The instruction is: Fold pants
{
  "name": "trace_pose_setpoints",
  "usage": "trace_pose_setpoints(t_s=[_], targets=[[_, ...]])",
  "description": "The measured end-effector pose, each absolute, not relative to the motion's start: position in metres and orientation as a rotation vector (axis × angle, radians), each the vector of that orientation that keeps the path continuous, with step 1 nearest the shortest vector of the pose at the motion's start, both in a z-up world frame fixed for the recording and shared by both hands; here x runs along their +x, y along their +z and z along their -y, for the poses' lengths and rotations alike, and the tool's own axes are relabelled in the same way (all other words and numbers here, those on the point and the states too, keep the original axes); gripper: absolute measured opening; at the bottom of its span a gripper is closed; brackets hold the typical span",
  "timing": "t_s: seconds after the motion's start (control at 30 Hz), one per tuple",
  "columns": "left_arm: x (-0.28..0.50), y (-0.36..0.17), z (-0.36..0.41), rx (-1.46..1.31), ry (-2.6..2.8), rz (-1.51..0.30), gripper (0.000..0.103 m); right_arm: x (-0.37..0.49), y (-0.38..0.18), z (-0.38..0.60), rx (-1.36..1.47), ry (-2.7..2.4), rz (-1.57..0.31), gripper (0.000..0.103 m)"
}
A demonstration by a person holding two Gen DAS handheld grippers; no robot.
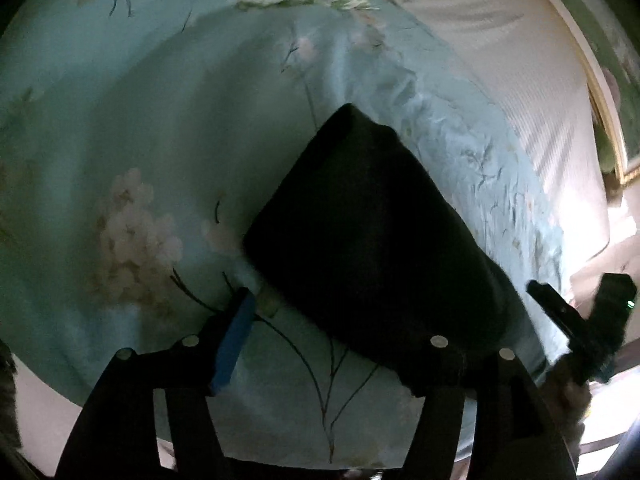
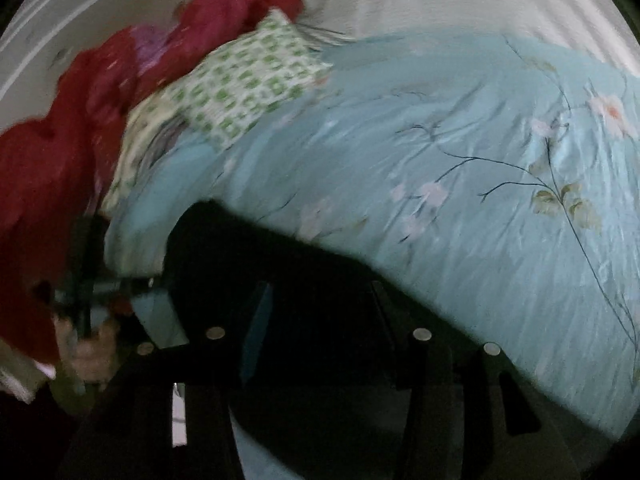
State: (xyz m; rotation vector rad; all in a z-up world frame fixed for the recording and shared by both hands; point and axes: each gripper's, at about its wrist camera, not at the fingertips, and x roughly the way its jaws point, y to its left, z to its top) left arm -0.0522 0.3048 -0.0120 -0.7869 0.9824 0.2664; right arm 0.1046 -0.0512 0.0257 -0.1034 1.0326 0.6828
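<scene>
1. Pale blue floral quilt (image 1: pixel 168 128) covers the bed, smooth and slightly shiny with fine wrinkles, printed with thin dark branches and soft white blossoms. No writing or label can be read anywhere.
2. Beyond the quilt, on the far right in the left wrist view, lies a white ribbed sheet (image 1: pixel 500 40), plain and matte.
3. Red blanket (image 2: pixel 60 152), soft and bunched, is heaped at the far left in the right wrist view, blurred.
4. Black pants (image 1: pixel 372 232) lie on the quilt near its right edge, folded into a thick block that tapers toward the far end. The cloth is dull and dark; no seams or details show.
5. Green-and-white patterned pillow (image 2: pixel 240 92) rests at the far end of the quilt, just beside the red blanket.
6. Left gripper (image 1: pixel 344 344) points forward and down over the near end of the pants, its jaws wide apart. One blue-padded finger stands over the quilt to the left; the other is at the pants' near edge.
7. Right gripper (image 2: pixel 320 320) is low over the pants, level, jaws spread. Whether it touches the cloth cannot be told in the dark.
</scene>
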Motion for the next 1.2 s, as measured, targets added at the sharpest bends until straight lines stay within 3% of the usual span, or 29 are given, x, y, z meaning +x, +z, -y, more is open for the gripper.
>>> trace_pose_setpoints(t_s=[0.27, 0.37, 0.43, 0.47, 0.57, 0.8, 1.07, 1.2], targets=[[-0.029, -0.015, -0.31, -0.784, 0.301, -0.978, 0.062, 0.163, -0.025, 0.014, -0.242, 0.697, -1.255, 0.05], [-0.02, -0.018, -0.307, -0.751, 0.321, -0.963, 0.054, 0.165, -0.032, 0.011, -0.283, 0.731, -1.261, 0.047], [-0.017, -0.017, -0.304, -0.717, 0.332, -0.949, 0.04, 0.163, -0.03, 0.011, -0.314, 0.731, -1.266, 0.031], [-0.017, -0.017, -0.303, -0.711, 0.331, -0.945, 0.031, 0.162, -0.031, 0.011, -0.301, 0.75, -1.279, 0.013], [-0.025, -0.001, -0.303, -0.7, 0.297, -0.888, 0.018, 0.146, -0.02, 0.006, -0.358, 0.747, -1.217, 0.009], [-0.041, 0.046, -0.292, -0.509, 0.299, -0.754, 0.018, 0.116, 0.042, -0.015, -0.486, 0.725, -0.931, 0.005], [-0.021, 0.009, -0.292, -0.363, 0.363, -0.84, 0.018, 0.131, -0.013, -0.026, -0.554, 0.608, -0.954, 0.005], [-0.016, -0.009, -0.289, -0.289, 0.412, -0.894, 0.033, 0.137, -0.024, -0.024, -0.514, 0.556, -0.964, 0.006]])
